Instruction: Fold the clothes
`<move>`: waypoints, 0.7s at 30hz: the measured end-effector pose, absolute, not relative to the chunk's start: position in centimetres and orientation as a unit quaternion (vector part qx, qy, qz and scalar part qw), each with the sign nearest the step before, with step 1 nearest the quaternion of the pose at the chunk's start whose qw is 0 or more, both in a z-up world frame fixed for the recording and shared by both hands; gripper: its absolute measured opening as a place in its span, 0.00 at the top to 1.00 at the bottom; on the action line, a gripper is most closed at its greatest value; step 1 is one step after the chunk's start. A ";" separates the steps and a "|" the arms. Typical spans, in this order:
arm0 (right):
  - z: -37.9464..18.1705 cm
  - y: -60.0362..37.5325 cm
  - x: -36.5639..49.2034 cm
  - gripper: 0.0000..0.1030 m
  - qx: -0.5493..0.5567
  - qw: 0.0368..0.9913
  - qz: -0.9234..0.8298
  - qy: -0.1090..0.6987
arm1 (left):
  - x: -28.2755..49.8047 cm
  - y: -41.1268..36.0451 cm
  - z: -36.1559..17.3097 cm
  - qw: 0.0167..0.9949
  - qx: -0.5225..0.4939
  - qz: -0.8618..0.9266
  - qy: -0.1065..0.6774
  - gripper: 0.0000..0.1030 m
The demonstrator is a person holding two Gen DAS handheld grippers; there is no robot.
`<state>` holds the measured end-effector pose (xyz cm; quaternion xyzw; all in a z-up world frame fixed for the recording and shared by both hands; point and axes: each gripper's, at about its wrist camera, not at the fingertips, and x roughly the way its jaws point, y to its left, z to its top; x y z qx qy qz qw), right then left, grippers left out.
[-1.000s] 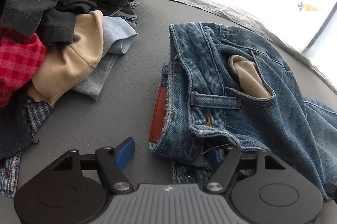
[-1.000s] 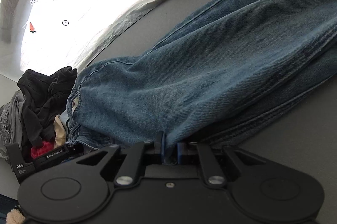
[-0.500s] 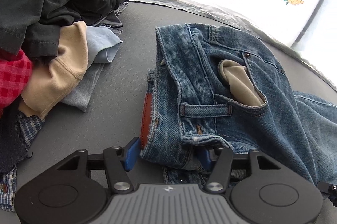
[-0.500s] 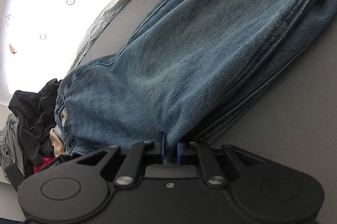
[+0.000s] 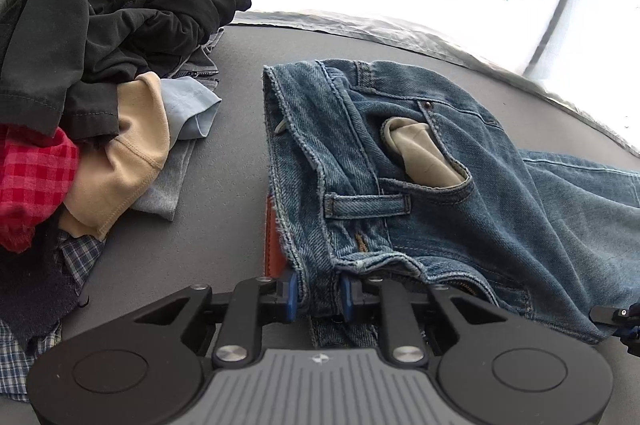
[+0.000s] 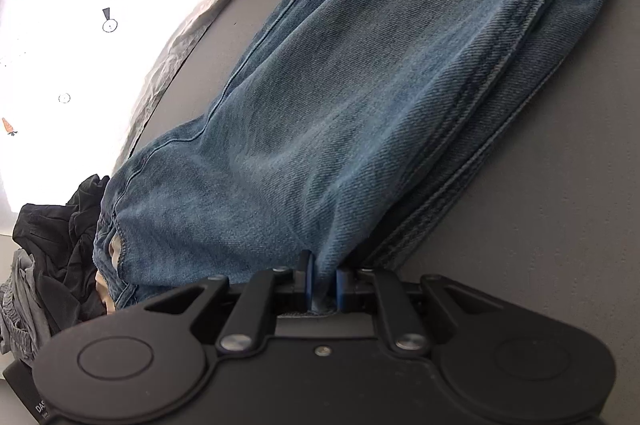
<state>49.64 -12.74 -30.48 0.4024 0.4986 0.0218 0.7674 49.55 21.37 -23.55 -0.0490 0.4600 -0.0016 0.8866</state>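
Currently we are at the grasp stage of folding the jeans (image 5: 460, 185), which lie flat on the grey surface (image 5: 224, 193), waistband toward the unsorted clothes pile (image 5: 80, 85), legs running away to the other side.

Left tool (image 5: 318, 299): jaws closing, with the near waistband corner and its leather patch (image 5: 274, 245) between the blue pads. The denim looks pinched there, though the squeeze is not finished. This tool points steeply down at the cloth from the near edge.

Right tool (image 6: 322, 283): clamped tight on a bunched fold of the trouser leg; the cloth rises in a tented ridge into the pads. It also tilts down, with the leg stretching away diagonally from it.

A pocket lining (image 5: 420, 153) sticks out of the hip pocket.

Judgement: both near-edge grips are nearly set. Next move calls for both tools to lift together and carry the near edge across, keeping the denim taut between them so the layers do not slip. Heavy denim may drag or slide out of a shallow pinch.
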 end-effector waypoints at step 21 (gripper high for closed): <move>-30.4 -15.6 47.9 0.81 0.460 0.747 0.007 0.480 | 47.7 21.8 -24.5 0.878 -0.050 0.005 0.476 0.74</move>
